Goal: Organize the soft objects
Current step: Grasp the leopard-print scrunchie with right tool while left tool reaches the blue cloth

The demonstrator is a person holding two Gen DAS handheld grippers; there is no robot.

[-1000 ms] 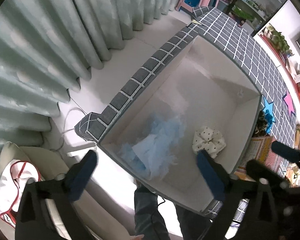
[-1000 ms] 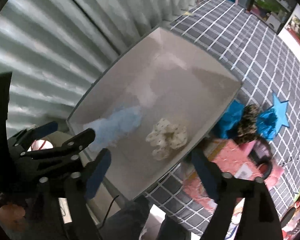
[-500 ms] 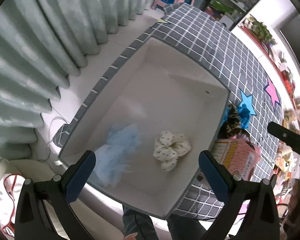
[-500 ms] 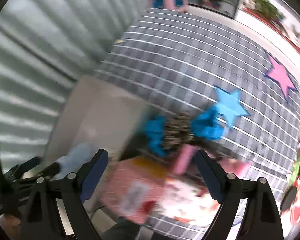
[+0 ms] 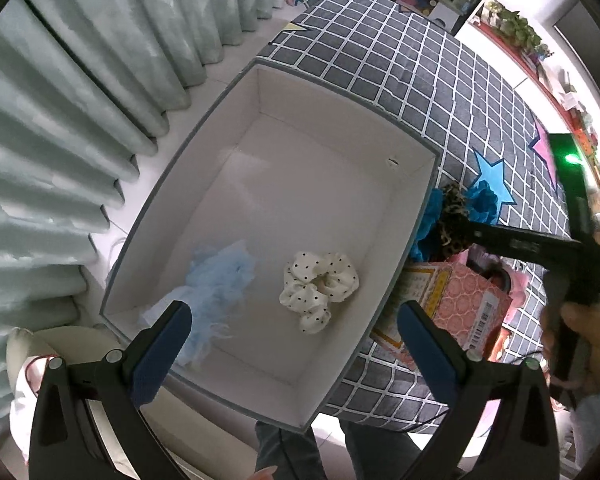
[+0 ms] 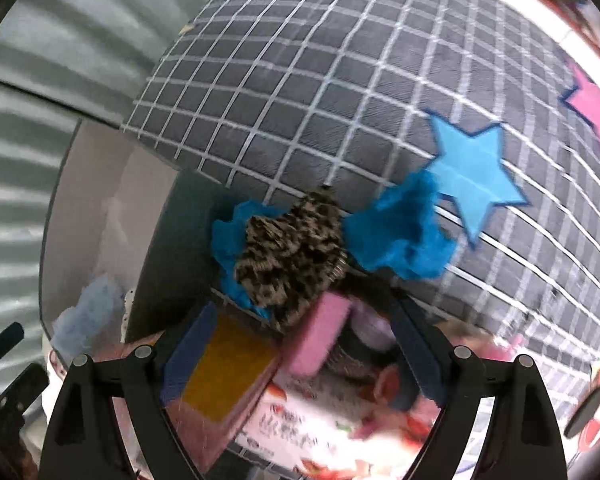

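— Where do we stand? Both our grippers have their jaws apart and empty; the right gripper (image 6: 300,352) hangs over the leopard-print scrunchie (image 6: 292,248), which lies outside the box (image 5: 416,236) against its right wall.

— We could snag the blue scrunchie (image 6: 400,228) tangled beside it. The pink carton (image 5: 456,300) crowds the near side.

— Meanwhile our left gripper (image 5: 292,344) waits over the dotted white scrunchie (image 5: 318,284) and pale blue tulle (image 5: 216,280) inside.

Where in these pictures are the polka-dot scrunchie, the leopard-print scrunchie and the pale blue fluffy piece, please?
polka-dot scrunchie (image 5: 319,287), left wrist view, on its white ruffles.
leopard-print scrunchie (image 6: 290,246), right wrist view, on its spotted middle folds.
pale blue fluffy piece (image 5: 216,280), left wrist view, on its fluffy middle.
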